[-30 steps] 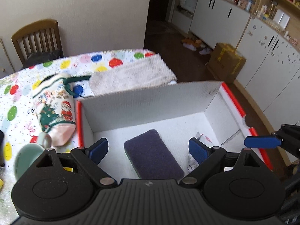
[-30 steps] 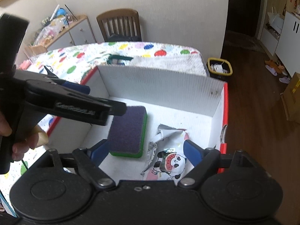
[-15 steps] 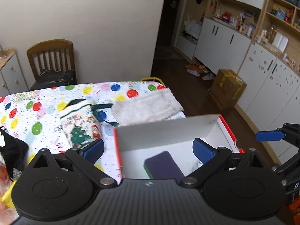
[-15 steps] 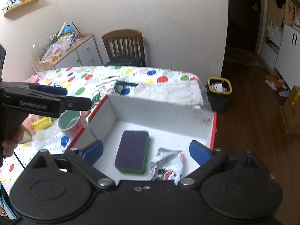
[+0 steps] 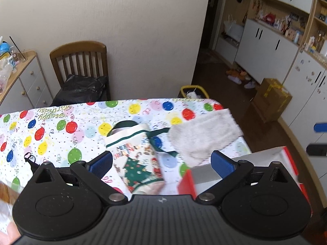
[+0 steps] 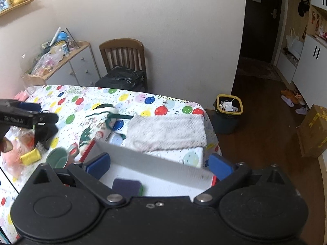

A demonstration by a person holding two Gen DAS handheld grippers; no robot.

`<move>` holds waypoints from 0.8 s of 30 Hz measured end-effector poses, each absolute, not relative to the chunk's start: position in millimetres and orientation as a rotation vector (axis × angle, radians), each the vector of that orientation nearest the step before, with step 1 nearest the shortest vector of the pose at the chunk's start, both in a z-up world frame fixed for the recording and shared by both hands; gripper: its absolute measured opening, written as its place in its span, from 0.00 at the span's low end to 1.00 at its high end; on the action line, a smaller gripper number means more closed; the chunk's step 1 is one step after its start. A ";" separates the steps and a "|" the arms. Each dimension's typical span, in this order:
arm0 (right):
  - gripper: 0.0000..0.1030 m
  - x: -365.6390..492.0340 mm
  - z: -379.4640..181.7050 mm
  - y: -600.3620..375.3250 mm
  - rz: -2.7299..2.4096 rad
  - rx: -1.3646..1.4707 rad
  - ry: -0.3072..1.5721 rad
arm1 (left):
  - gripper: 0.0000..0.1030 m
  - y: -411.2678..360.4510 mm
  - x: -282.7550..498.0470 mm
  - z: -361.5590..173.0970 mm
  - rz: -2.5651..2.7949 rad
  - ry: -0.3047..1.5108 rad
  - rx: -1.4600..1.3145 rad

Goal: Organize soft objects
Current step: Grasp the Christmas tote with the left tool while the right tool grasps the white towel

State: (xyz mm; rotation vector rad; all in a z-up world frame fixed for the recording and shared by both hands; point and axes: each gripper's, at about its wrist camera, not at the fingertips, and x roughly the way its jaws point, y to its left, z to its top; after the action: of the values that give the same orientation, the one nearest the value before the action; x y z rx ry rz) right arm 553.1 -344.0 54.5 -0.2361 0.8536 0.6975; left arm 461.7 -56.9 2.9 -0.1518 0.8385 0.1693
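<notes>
Stood wide with nothing between the blue pads: left gripper (image 5: 161,163) and right gripper (image 6: 159,166), presumably freed for the next pickup. Lay nearest, at six o'clock in the right view, purple sponge (image 6: 126,185) inside the white box (image 6: 155,163), seemingly sorted already. Lay beyond on the balloon tablecloth (image 5: 61,126), Christmas stocking (image 5: 139,159) at twelve o'clock of the left claw, fluffy white towel (image 6: 165,131) toward one o'clock, both outside, probably awaiting collection.
</notes>
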 end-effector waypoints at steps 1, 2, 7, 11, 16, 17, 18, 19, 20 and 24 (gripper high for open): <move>1.00 562.3 52.5 -338.3 0.696 -0.241 0.868 | 1.00 -51.7 467.7 -2.1 0.168 0.852 -0.150; 1.00 571.4 50.1 -332.1 0.690 -0.251 0.878 | 1.00 -47.2 472.1 -7.2 0.165 0.861 -0.151; 1.00 617.7 31.2 -304.2 0.645 -0.281 0.930 | 1.00 -27.1 501.2 -38.3 0.164 0.936 -0.183; 1.00 653.5 8.5 -283.8 0.612 -0.307 0.966 | 1.00 -14.4 523.6 -65.3 0.188 0.987 -0.189; 1.00 689.5 -27.4 -258.0 0.629 -0.335 1.043 | 1.00 2.2 549.5 -102.2 0.205 1.054 -0.188; 1.00 694.3 -35.9 -251.6 0.650 -0.349 1.064 | 1.00 4.1 553.9 -108.9 0.205 1.068 -0.190; 1.00 697.7 -44.2 -244.3 0.668 -0.371 1.083 | 1.00 5.4 558.2 -114.2 0.204 1.080 -0.191; 1.00 699.7 -52.2 -236.3 0.678 -0.401 1.093 | 1.00 6.6 562.7 -119.4 0.198 1.089 -0.191; 1.00 701.0 -60.5 -228.3 0.685 -0.431 1.101 | 1.00 7.3 567.2 -123.1 0.194 1.099 -0.190; 1.00 706.8 -87.8 -205.2 0.692 -0.464 1.137 | 1.00 9.2 582.3 -139.0 0.190 1.137 -0.184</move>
State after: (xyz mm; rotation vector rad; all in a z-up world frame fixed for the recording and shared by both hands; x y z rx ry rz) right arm 706.8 -205.2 -87.8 -0.4641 1.1370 0.6922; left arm 582.3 9.2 -139.0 -0.1844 1.1371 0.1904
